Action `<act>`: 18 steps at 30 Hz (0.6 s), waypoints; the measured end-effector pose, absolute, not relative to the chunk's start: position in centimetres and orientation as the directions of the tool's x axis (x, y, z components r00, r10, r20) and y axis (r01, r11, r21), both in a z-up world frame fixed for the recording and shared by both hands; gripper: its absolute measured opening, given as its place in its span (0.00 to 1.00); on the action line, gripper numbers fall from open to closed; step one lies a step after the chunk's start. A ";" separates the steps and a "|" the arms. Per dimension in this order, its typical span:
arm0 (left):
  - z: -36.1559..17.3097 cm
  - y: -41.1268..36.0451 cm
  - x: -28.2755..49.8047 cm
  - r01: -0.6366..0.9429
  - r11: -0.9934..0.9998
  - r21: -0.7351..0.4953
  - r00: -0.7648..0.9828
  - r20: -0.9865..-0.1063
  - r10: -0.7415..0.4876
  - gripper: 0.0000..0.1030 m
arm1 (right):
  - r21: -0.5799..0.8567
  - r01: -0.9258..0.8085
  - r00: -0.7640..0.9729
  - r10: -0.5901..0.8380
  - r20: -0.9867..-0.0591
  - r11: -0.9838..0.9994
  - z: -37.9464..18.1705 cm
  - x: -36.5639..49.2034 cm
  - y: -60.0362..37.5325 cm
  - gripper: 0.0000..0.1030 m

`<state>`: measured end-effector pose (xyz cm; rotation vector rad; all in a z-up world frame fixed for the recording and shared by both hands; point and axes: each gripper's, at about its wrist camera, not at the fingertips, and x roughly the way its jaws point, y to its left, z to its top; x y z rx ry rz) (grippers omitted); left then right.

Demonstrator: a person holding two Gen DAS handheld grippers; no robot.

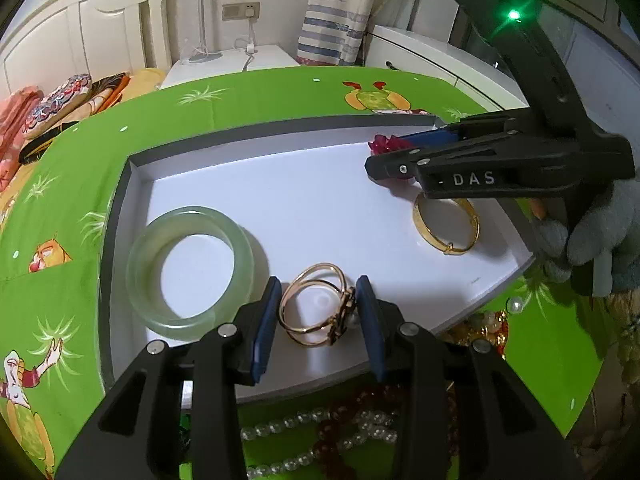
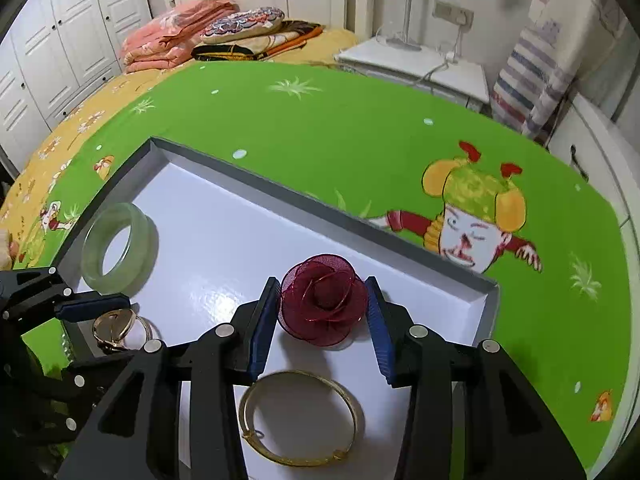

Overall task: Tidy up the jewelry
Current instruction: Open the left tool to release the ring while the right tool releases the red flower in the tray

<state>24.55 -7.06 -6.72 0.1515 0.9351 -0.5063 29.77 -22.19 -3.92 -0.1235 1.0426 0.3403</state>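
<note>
Nearest the left wrist camera, strands of pearl and dark red beads [image 1: 320, 436] lie on the green cartoon-print cloth [image 1: 248, 96], just outside the near edge of the tray.

The left gripper [image 1: 318, 312] sits at the near edge of the white tray [image 1: 132, 168]. Its blue pads [image 1: 264, 328] stand apart on either side of a rose-gold double-band bracelet [image 1: 314, 310], which lies on the tray floor. Whether the pads touch the bracelet cannot be told; a gap shows on the left side.

Just left of that bracelet, a pale green jade bangle [image 1: 190, 268] lies flat in the tray.

Toward the tray's right side, a gold bangle [image 2: 302, 420] lies flat, beneath the right gripper's fingers in the right wrist view.

The right gripper [image 2: 322, 312] is held by a gloved hand [image 1: 596, 240]. Its fingers are parted around a dark red fabric rose [image 2: 324, 300], which rests on the tray floor. The left pad [image 2: 266, 320] appears to meet the petals; a narrow gap shows at the right pad. A firm grip cannot be confirmed.

Beyond the tray, the cloth continues to a white nightstand [image 2: 420, 64] and a bed with folded bedding [image 2: 176, 36].
</note>
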 end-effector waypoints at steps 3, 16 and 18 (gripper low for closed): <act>-6.8 -6.7 24.2 0.474 0.876 -0.090 0.492 -0.798 -0.348 0.37 | 0.060 -0.338 0.446 0.216 -0.869 0.939 -4.0 29.7 -22.3 0.40; -5.9 -5.2 22.6 0.452 0.886 -0.104 0.515 -0.780 -0.354 0.45 | 0.042 -0.329 0.443 0.194 -0.875 0.943 -4.2 27.4 -23.9 0.57; -5.6 -4.7 22.2 0.448 0.888 -0.106 0.524 -0.773 -0.357 0.49 | 0.073 -0.327 0.456 0.225 -0.861 0.942 -3.8 26.8 -24.3 0.57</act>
